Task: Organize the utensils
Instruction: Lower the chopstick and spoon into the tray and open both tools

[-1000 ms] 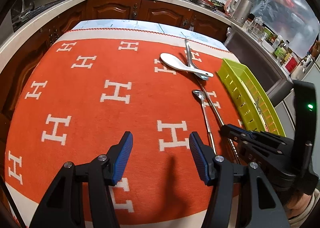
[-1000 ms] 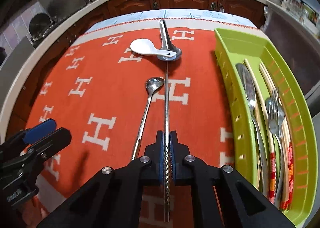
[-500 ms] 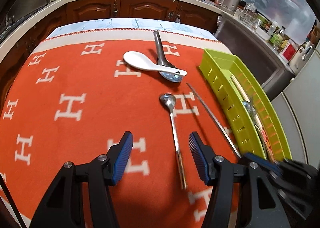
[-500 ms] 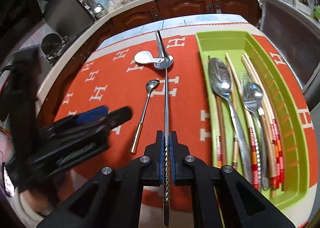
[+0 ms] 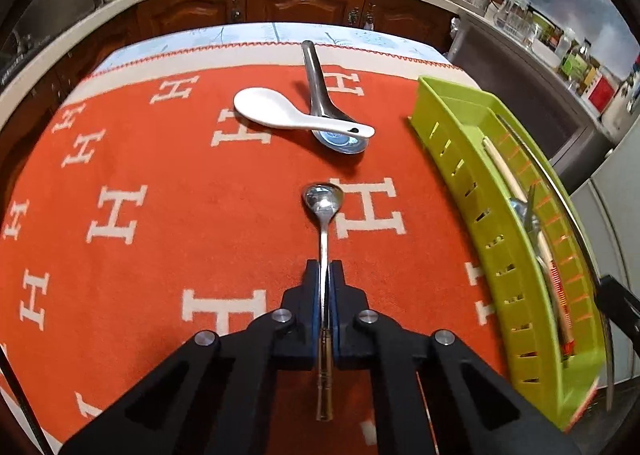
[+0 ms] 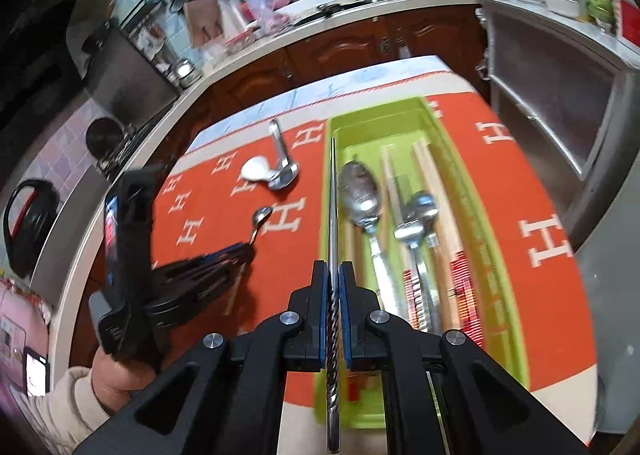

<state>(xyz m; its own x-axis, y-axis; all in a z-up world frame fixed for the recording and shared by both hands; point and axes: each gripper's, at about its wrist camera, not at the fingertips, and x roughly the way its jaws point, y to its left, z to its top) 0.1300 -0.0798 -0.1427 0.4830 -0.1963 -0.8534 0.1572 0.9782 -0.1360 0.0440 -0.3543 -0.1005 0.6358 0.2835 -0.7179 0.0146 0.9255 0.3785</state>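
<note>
My teaspoon (image 5: 323,211): polished metal | soup spoon (image 5: 280,111): glossy white ceramic | tray (image 5: 472,191): smooth green plastic | tablecloth (image 5: 160,175): matt orange woven cloth | my skewer (image 6: 333,295): twisted shiny steel.

Left tool (image 5: 325,275) just clamped, right tool (image 6: 332,275) clamped, both angled downward.

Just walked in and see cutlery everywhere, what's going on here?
A person is sorting utensils into a green tray. The right gripper is shut on a twisted metal skewer over the tray; the left gripper has just closed on a small spoon. Two soup spoons lie on the orange cloth.
</note>
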